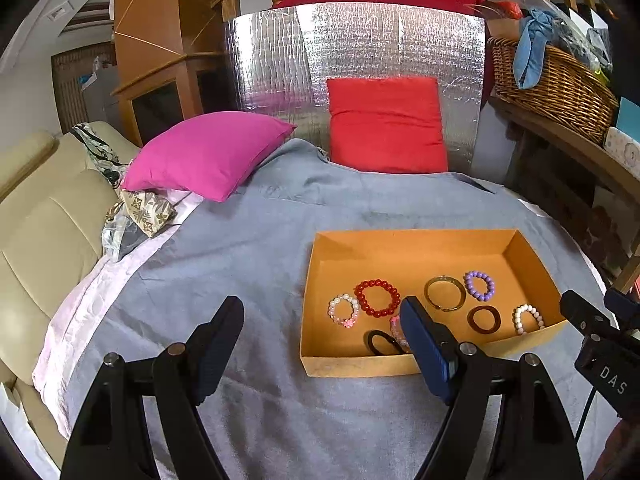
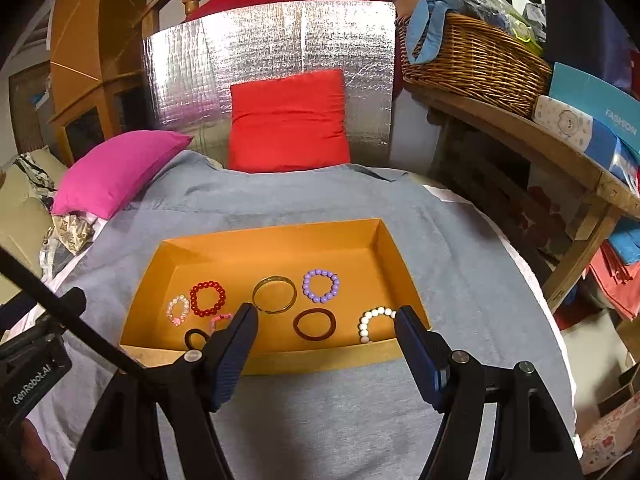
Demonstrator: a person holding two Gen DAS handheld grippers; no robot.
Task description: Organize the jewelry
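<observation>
Orange tray: shallow open cardboard box, the landmark for this entry, lying flat on a grey blanket spread over a bed. All jewelry in view lies inside it.

Contents, placed relative to the tray:
- Red bead bracelet, left part of the floor.
- Pink-and-white bead bracelet, just left of the red one, near the left wall.
- Gold bangle, centre.
- Purple bead bracelet, right of centre, towards the far wall.
- Dark brown ring band, centre, towards the near wall.
- White bead bracelet, near right corner, partly hidden by a jaw.
- Black hair tie, near left corner, beside a small pink beaded piece that is mostly hidden.

Right gripper: held above the tray's near wall, jaws wide apart, nothing between them.

Left gripper: held over the blanket off the tray's left side, jaws wide apart and empty; its right jaw overlaps the tray's near left corner in the left wrist view.

Beyond the tray's far wall: a red cushion against a silver foil panel; a magenta cushion to the far left; a wicker basket on a wooden shelf to the far right.
</observation>
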